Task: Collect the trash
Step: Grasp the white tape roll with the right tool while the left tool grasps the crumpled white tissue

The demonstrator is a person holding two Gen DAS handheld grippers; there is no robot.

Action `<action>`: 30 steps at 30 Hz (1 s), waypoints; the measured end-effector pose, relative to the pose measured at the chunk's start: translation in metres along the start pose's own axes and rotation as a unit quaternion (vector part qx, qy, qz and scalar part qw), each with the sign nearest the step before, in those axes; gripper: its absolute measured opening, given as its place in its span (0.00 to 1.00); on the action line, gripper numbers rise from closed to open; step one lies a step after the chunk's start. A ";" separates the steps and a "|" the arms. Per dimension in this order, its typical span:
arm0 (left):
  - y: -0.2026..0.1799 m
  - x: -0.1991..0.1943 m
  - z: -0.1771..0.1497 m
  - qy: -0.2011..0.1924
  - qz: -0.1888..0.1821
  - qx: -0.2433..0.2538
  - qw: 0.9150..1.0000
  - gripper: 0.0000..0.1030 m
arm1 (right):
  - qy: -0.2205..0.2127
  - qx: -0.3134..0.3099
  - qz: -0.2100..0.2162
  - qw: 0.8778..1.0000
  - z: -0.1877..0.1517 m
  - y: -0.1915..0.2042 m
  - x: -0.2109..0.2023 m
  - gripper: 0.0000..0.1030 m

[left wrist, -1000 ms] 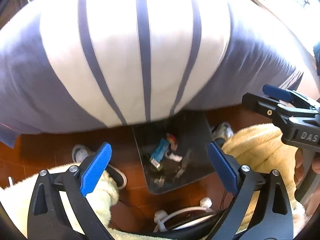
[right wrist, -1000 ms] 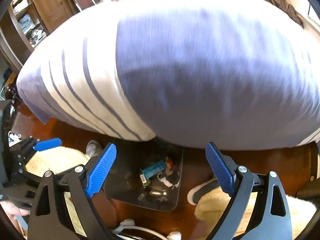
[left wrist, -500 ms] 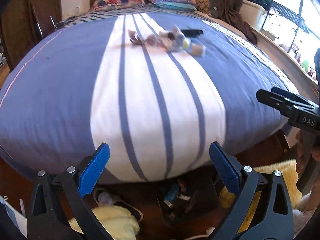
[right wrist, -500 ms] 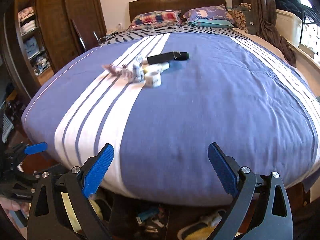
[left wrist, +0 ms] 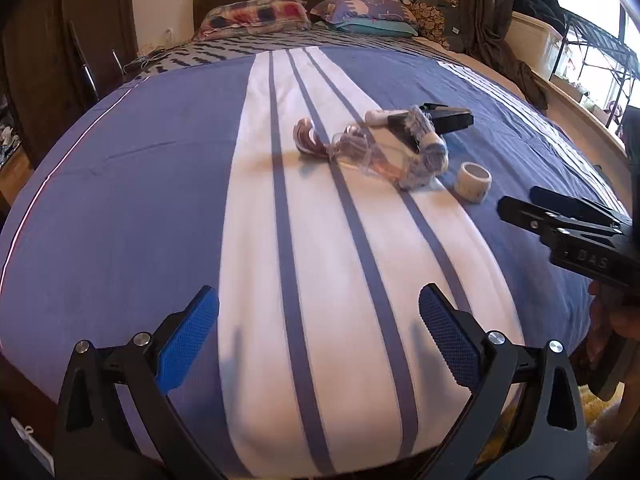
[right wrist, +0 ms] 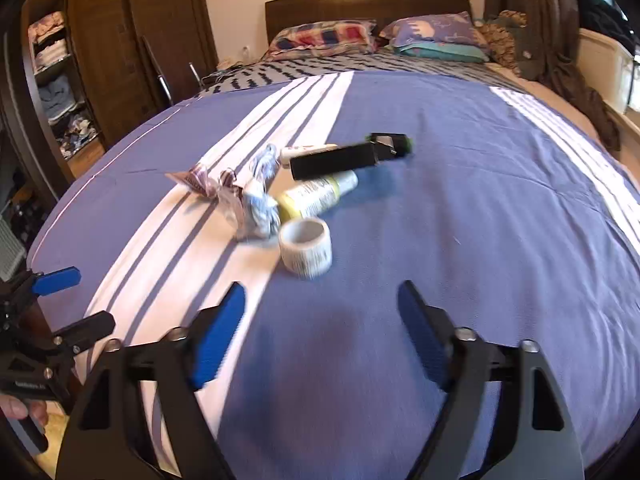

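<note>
A small pile of trash lies on the blue and white striped bed (left wrist: pixel 120 208): a white tape roll (right wrist: pixel 306 247) (left wrist: pixel 474 181), a crumpled blue-white wrapper (right wrist: pixel 260 208) (left wrist: pixel 424 156), a purple-brown wrapper (right wrist: pixel 196 180) (left wrist: pixel 306 140), a yellow-capped bottle (right wrist: pixel 320 194), a white tube (right wrist: pixel 308 150) and a black box (right wrist: pixel 348 158) (left wrist: pixel 448 118). My right gripper (right wrist: pixel 320 332) is open and empty, just short of the tape roll. My left gripper (left wrist: pixel 318 336) is open and empty over the bed's near edge, well short of the pile.
Pillows (right wrist: pixel 324 38) lie by the dark headboard (right wrist: pixel 364 2) at the far end. A wooden wardrobe with shelves (right wrist: pixel 60 68) stands on the left. Curtains and clothes (left wrist: pixel 500 40) hang along the window side on the right. The other gripper (left wrist: pixel 580 236) shows at the left wrist view's right edge.
Both grippers have risen from the floor bin beside the bed to above the mattress and moved toward the trash pile. Both stay open.
</note>
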State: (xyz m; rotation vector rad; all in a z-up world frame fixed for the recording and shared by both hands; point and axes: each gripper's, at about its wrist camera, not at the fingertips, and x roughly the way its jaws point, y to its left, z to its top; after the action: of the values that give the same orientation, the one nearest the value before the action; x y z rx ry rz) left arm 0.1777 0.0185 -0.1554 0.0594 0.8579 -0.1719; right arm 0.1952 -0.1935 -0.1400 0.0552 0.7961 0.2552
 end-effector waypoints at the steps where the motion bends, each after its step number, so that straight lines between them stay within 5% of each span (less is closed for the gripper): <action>1: -0.001 0.003 0.004 -0.001 -0.002 0.002 1.000 0.92 | 0.003 -0.001 0.001 1.000 0.004 0.001 0.004 0.66; 10: -0.017 0.024 0.026 -0.002 -0.017 0.017 1.000 0.92 | 0.029 -0.007 0.033 0.999 0.022 0.001 0.043 0.34; 17: -0.039 0.037 0.047 -0.009 -0.050 0.027 0.998 0.90 | 0.005 -0.004 -0.002 1.000 0.022 -0.012 0.024 0.33; 25: -0.070 0.050 0.080 -0.019 -0.081 0.047 0.995 0.65 | -0.001 0.022 -0.024 0.999 0.019 -0.047 0.010 0.33; 30: -0.080 0.068 0.092 -0.008 -0.091 0.059 0.994 0.31 | 0.000 0.027 -0.026 0.999 0.016 -0.055 0.010 0.33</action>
State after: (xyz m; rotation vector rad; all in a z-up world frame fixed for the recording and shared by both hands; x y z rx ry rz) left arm 0.2757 -0.0800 -0.1451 0.0914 0.8369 -0.3934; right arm 0.2244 -0.2434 -0.1438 0.0864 0.8035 0.1851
